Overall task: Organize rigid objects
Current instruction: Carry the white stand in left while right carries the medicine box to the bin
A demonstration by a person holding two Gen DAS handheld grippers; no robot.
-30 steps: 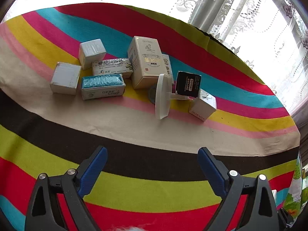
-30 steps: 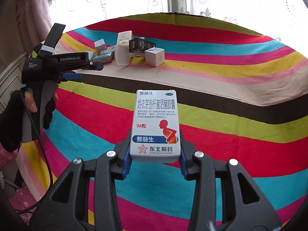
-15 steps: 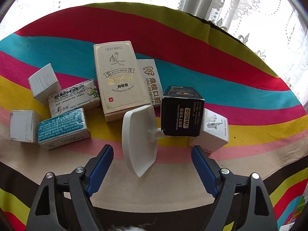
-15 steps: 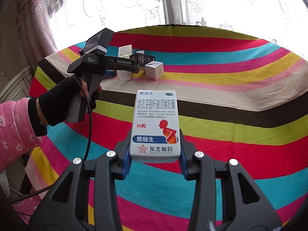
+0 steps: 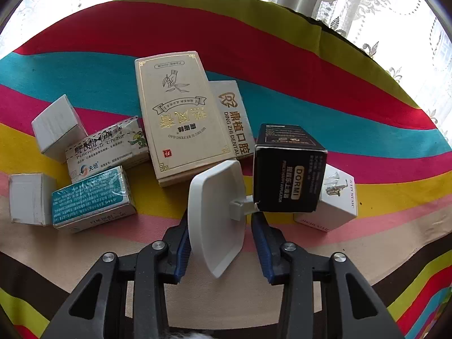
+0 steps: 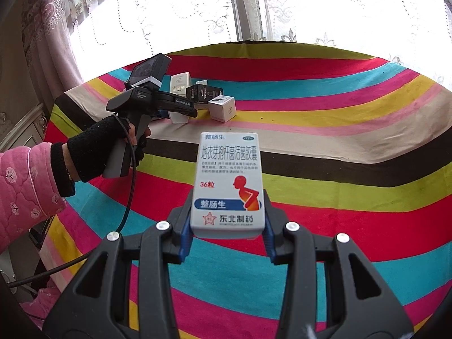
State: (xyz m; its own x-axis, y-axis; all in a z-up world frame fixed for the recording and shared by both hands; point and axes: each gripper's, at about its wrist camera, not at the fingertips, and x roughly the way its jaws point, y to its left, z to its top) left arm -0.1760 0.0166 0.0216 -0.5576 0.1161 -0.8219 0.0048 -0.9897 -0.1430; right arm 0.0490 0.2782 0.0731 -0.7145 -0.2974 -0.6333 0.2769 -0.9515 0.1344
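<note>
Nine boxes (image 5: 180, 118); one white plastic piece (image 5: 217, 217).

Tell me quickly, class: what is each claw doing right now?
Left claw: has just been closing around the white plastic piece.
Right claw: shut on the medicine box.

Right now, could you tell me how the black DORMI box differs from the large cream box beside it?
The black DORMI box is dark with white and gold lettering; the large cream box is pale with gold print. The black DORMI box stands up tall and blocky, while the large cream box lies flat and covers more of the striped cloth. Both are rectangular cartons resting on the cloth, untouched by the grippers.
</note>
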